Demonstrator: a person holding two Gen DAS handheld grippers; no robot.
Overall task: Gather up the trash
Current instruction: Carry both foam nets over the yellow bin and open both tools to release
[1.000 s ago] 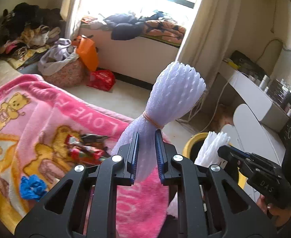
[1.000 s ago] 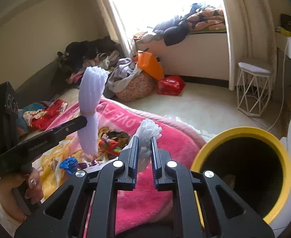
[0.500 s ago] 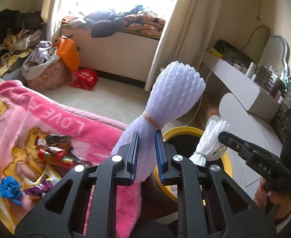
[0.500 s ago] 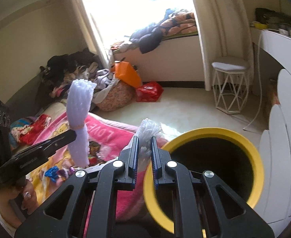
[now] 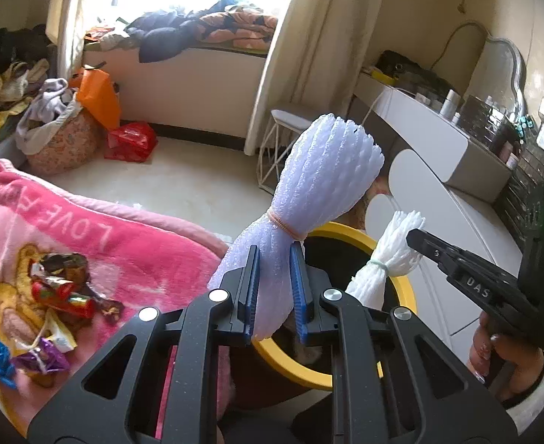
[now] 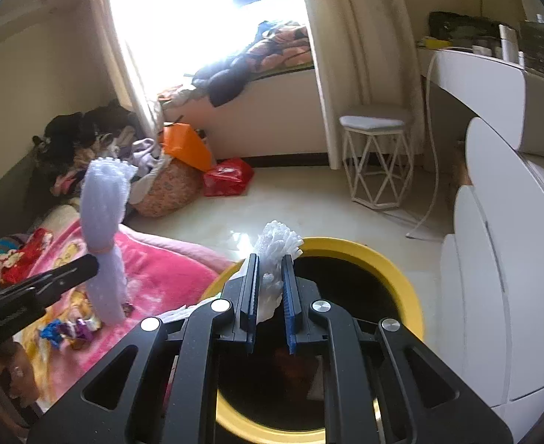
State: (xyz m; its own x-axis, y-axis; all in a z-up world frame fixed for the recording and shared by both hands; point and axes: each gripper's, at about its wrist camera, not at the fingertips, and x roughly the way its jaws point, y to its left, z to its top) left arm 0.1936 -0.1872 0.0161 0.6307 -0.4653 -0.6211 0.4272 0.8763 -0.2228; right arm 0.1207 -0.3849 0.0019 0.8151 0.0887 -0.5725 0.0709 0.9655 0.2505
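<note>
My left gripper (image 5: 274, 259) is shut on a large pale-lilac foam net bundle (image 5: 320, 185) tied with a rubber band, held upright at the near rim of the yellow-rimmed trash bin (image 5: 401, 281). My right gripper (image 6: 270, 270) is shut on a smaller white foam net bundle (image 6: 277, 246), held over the bin's (image 6: 401, 288) near-left rim. The small bundle (image 5: 383, 262) and the right gripper (image 5: 416, 236) show in the left wrist view; the lilac bundle (image 6: 103, 222) shows in the right wrist view. Candy wrappers (image 5: 64, 292) lie on the pink blanket (image 5: 105, 244).
A white wire stool (image 6: 377, 159), white dresser (image 6: 494, 259) and vanity desk (image 5: 438, 137) stand to the right. A laundry basket (image 5: 60, 140), orange bag (image 5: 97, 96) and red bag (image 5: 131, 140) sit on the floor under the window ledge.
Both grippers have moved right from over the blanket to the bin, still holding their foam bundles. The bin now sits directly under the right gripper.
</note>
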